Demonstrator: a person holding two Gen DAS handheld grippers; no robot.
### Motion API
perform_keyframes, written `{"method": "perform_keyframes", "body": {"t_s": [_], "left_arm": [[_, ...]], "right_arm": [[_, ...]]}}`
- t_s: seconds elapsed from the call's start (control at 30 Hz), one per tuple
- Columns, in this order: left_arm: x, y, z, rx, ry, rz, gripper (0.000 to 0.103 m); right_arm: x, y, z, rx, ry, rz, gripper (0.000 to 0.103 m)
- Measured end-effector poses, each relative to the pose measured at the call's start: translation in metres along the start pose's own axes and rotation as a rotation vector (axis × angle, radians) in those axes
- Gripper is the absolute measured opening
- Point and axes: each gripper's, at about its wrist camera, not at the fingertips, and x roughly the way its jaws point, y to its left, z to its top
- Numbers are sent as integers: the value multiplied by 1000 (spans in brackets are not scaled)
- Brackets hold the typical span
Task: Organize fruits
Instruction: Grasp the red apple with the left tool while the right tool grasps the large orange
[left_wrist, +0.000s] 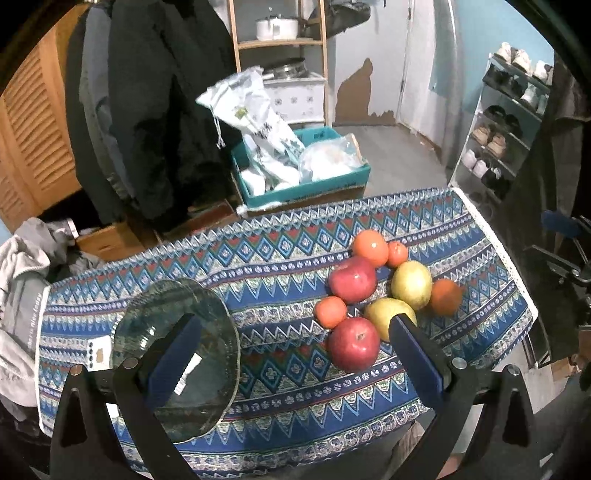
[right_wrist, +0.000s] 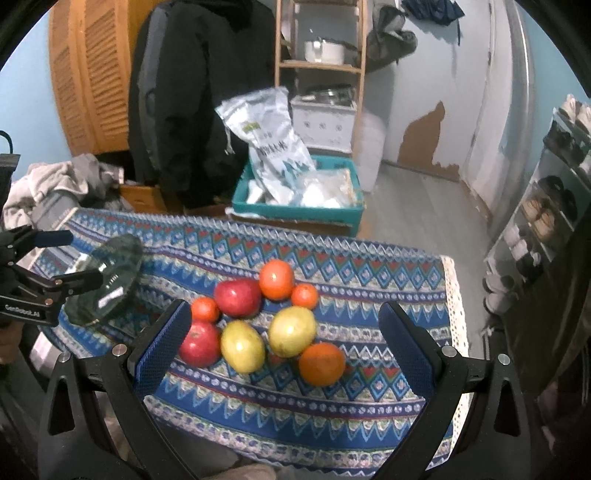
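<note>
Fruit cluster (right_wrist: 266, 325) nr tablecloth (right_wrist: 332, 406) right edge; both claws wide apart.

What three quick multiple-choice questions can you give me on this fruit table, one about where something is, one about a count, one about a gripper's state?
1. Where does the glass plate lie relative to the fruit pile, seen from the right wrist?
A. To its left
B. To its right
C. Under it

2. How many red apples are on the tablecloth?
A. One
B. Two
C. Four

3. How is the right gripper?
A. Shut on an orange
B. Shut on the plate
C. Open, holding nothing

Answers: 1 A, the plate sits at the left end of the cloth, by the left gripper, with the fruit to the right. 2 B, one red apple is near the front and another red apple behind it. 3 C, its fingers stand wide apart above the fruit, with none gripped.
</note>
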Motion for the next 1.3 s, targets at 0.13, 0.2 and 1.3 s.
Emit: {"method": "perform_keyframes", "body": {"t_s": [0.13, 0.2, 1.3], "left_arm": [[22, -7, -4, -4, 53, -29, 102], [34, -12, -7, -4, 87, -41, 102], [182, -56, -41, 7, 415, -95, 102]], "right_arm": [[14, -9, -6, 14, 48, -17, 100], [25, -15, -10, 22, 81, -21, 100], [173, -57, -76, 4, 441, -19, 99]]}}
